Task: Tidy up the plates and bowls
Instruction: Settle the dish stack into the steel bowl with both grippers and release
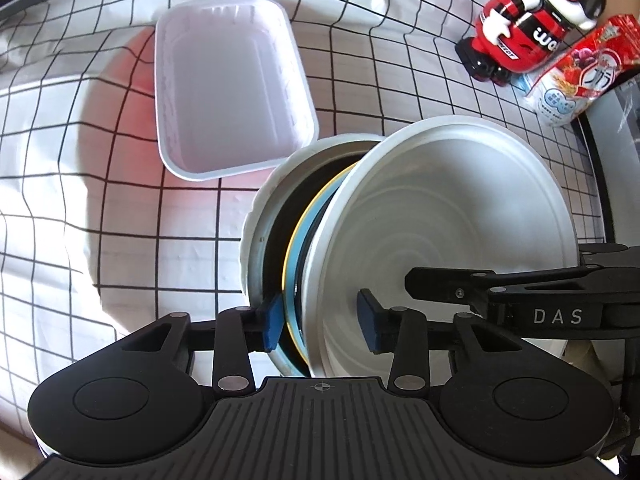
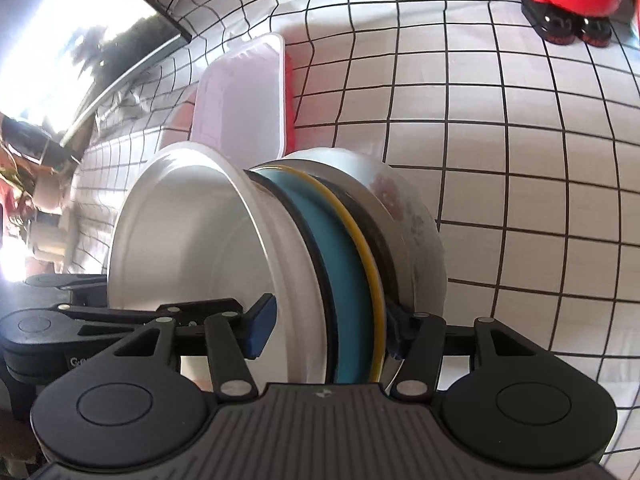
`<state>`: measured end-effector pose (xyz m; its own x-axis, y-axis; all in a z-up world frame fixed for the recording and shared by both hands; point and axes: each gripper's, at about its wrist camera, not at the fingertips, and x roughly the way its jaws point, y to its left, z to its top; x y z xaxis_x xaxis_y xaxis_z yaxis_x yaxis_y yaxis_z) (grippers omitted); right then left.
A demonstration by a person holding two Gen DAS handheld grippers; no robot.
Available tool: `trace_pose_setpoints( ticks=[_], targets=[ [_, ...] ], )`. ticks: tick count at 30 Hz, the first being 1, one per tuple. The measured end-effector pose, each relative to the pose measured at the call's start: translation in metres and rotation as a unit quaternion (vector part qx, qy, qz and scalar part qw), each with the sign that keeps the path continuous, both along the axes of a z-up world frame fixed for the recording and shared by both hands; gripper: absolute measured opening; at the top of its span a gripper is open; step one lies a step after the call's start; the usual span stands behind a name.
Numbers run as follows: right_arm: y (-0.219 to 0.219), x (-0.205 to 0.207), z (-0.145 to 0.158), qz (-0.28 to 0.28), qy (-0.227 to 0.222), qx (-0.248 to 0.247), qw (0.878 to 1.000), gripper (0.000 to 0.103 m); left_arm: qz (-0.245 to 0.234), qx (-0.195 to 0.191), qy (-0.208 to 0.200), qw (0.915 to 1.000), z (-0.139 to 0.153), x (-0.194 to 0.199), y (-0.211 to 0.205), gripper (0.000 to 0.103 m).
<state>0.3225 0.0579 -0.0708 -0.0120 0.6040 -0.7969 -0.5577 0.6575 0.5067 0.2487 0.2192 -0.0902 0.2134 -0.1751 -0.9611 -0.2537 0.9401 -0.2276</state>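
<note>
the nested stack of dishes (image 1: 360,248) stood on edge at frame centre in both wrist views, its stacking axis running roughly left to right across each frame, with the white plate (image 1: 440,232) facing right in the left view and a floral bowl (image 2: 404,208) at the far end. the left gripper (image 1: 322,322) and right gripper (image 2: 328,330) each straddled the stack's lower rim, blue pads pinching it from both faces. a pink tub (image 1: 228,92) lay in the upper left on the checked cloth (image 1: 60,220), a red toy (image 1: 532,24) in the upper right.
</note>
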Motion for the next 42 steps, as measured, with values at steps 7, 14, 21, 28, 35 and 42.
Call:
trace_pose_setpoints(
  ticks=[7,14,21,28,35,42],
  targets=[
    [0.010,-0.001,0.007,0.018,-0.014,-0.036,0.999,0.054,0.016,-0.019,0.003,0.9997,-0.003,0.000,0.006,0.039],
    [0.003,0.002,0.007,0.016,0.002,-0.030,0.999,0.054,-0.006,-0.005,0.007,0.9999,0.001,0.002,-0.001,0.038],
    [0.001,-0.005,0.017,0.023,-0.031,-0.028,0.999,0.054,-0.013,0.009,0.000,0.9999,0.006,0.002,-0.002,0.037],
    [0.001,-0.010,0.040,0.030,-0.120,-0.045,0.991,0.058,-0.013,0.019,-0.018,0.9996,0.016,0.002,-0.002,0.036],
    [-0.014,-0.009,0.050,0.011,-0.160,-0.010,0.987,0.058,-0.005,0.023,-0.029,0.9993,0.020,-0.003,0.000,0.035],
    [-0.024,0.002,0.050,-0.020,-0.157,0.003,0.987,0.064,0.002,0.025,-0.061,0.9978,0.036,-0.004,0.002,0.033]
  ],
)
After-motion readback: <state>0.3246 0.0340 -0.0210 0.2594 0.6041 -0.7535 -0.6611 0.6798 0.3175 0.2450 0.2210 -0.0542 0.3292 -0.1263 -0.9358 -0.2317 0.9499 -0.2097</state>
